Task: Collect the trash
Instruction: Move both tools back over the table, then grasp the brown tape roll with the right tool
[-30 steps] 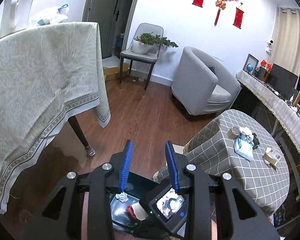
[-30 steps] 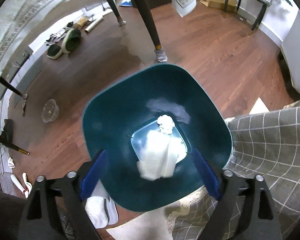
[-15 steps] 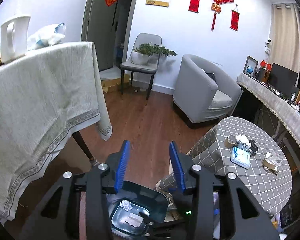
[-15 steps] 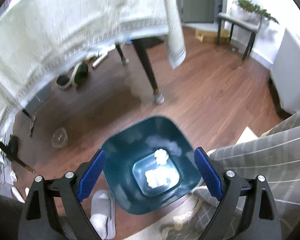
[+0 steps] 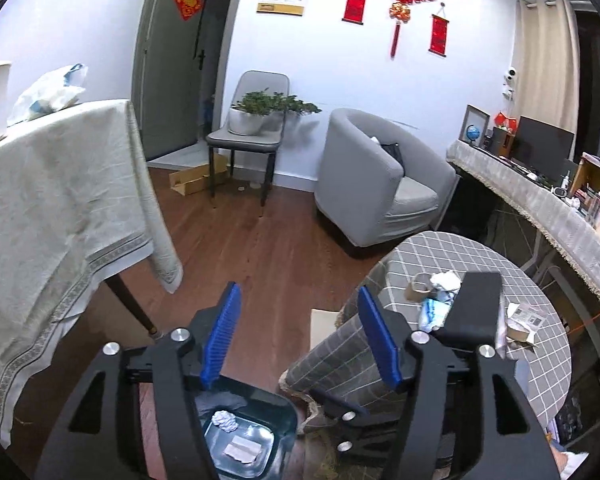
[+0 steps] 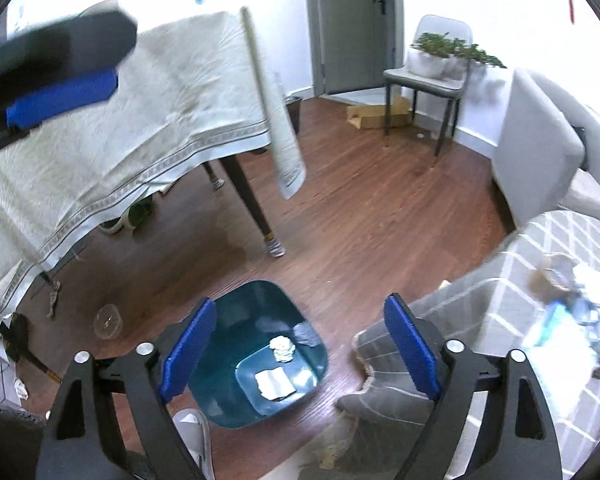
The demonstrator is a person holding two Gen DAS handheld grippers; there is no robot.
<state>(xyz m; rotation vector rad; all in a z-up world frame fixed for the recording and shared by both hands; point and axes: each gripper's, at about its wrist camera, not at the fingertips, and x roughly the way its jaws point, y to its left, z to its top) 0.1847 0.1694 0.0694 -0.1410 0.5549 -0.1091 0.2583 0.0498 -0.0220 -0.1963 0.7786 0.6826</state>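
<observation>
A dark teal bin (image 6: 236, 340) stands on the wood floor and holds a crumpled paper ball (image 6: 282, 348) and a flat white paper (image 6: 275, 384). The bin also shows in the left wrist view (image 5: 282, 408), low between the arms. My right gripper (image 6: 298, 354) is open and empty, high above the bin. My left gripper (image 5: 300, 340) is open and empty. On the round checked table (image 5: 540, 364) lie a crumpled tissue (image 5: 444, 280), a tape roll (image 5: 418, 286), a blue packet (image 5: 432, 312) and a small carton (image 5: 522, 322).
A big table with a beige cloth (image 5: 60, 208) stands to the left, its leg (image 6: 256, 216) near the bin. A grey armchair (image 5: 376, 184), a chair with a plant (image 5: 252, 128) and a long counter (image 5: 548, 208) lie beyond. A slipper (image 6: 194, 432) lies by the bin.
Both grippers have risen and tilted up, away from the bin. The right one dropped a white paper into it and stays open. The left jaws have opened wider.
</observation>
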